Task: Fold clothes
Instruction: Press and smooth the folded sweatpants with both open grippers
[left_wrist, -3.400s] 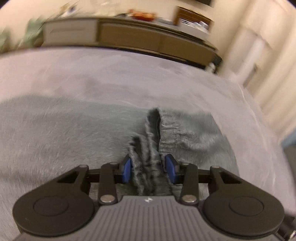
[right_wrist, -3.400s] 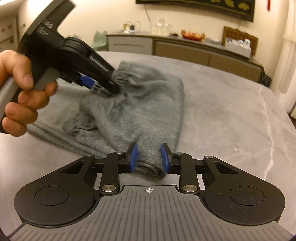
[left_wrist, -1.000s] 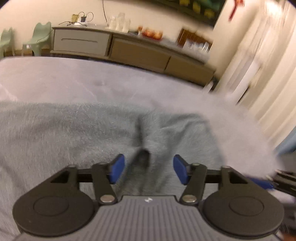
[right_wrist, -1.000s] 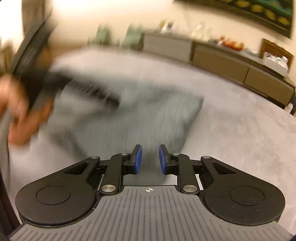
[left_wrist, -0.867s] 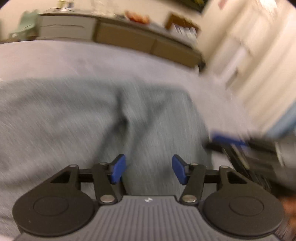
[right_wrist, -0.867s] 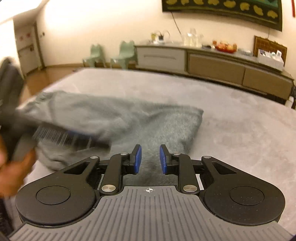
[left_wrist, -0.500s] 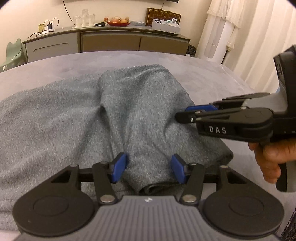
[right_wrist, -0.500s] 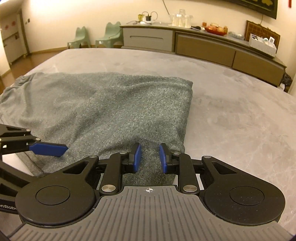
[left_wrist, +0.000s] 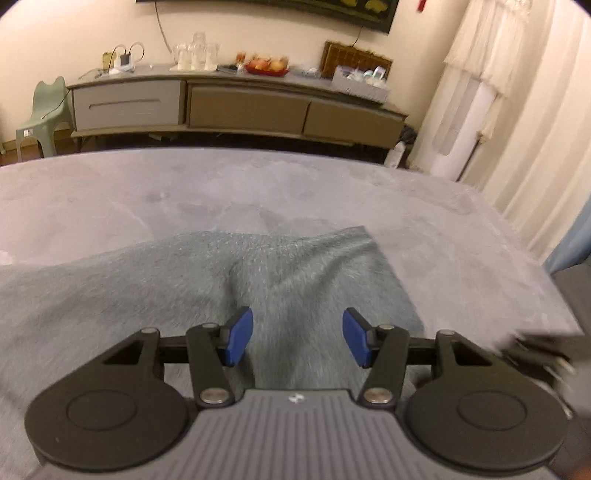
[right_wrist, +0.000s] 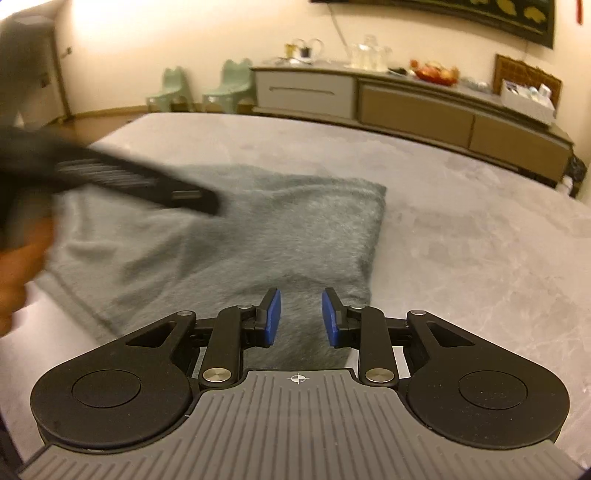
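Grey fleece garment (left_wrist: 207, 291) lies folded flat on the grey marbled table (left_wrist: 184, 192), its far right corner square and its near edge running under both cameras. In the left wrist view the left hand-held gripper (left_wrist: 297, 341) hovers low over the cloth with its blue pads spread wide apart and nothing between them; a soft ridge of fabric rises just ahead of the left pad. At the lower right edge of that view a blurred dark shape shows, too smeared to tell its parts.

In the right wrist view the right hand-held gripper (right_wrist: 301, 319) sits over the near right corner of the garment (right_wrist: 229, 240), its blue pads parted by a narrow gap with cloth visible below them, not pinched. The left hand-held gripper (right_wrist: 207, 199) appears there as a blurred black bar above the cloth at upper left, with a hand (right_wrist: 18, 280) blurred at the left edge.

Beyond the table stand a long sideboard (left_wrist: 236, 107) and pale green chairs (right_wrist: 225, 85).
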